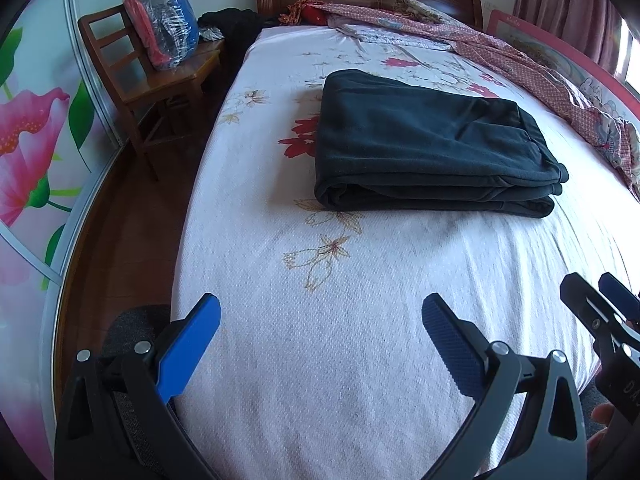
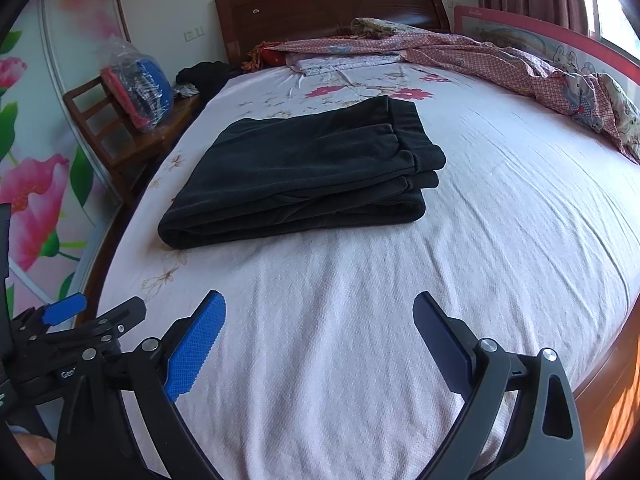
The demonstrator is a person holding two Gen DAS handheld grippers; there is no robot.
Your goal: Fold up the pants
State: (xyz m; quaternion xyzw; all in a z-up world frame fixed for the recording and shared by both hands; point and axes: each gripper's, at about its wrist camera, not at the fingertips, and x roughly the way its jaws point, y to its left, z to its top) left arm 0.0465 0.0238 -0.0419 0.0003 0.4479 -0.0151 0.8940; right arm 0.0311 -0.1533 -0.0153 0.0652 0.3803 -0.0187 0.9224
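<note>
The pants lie folded in a flat dark pile on the bed, at 12 o'clock from both grippers and well apart from them. The left gripper is wide open and holds nothing. The right gripper is also wide open and empty. A chair stands at 10 o'clock.

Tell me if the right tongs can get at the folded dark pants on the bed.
Probably yes: the right tongs are open, and only bare white sheet lies between them and the folded dark pants.
</note>
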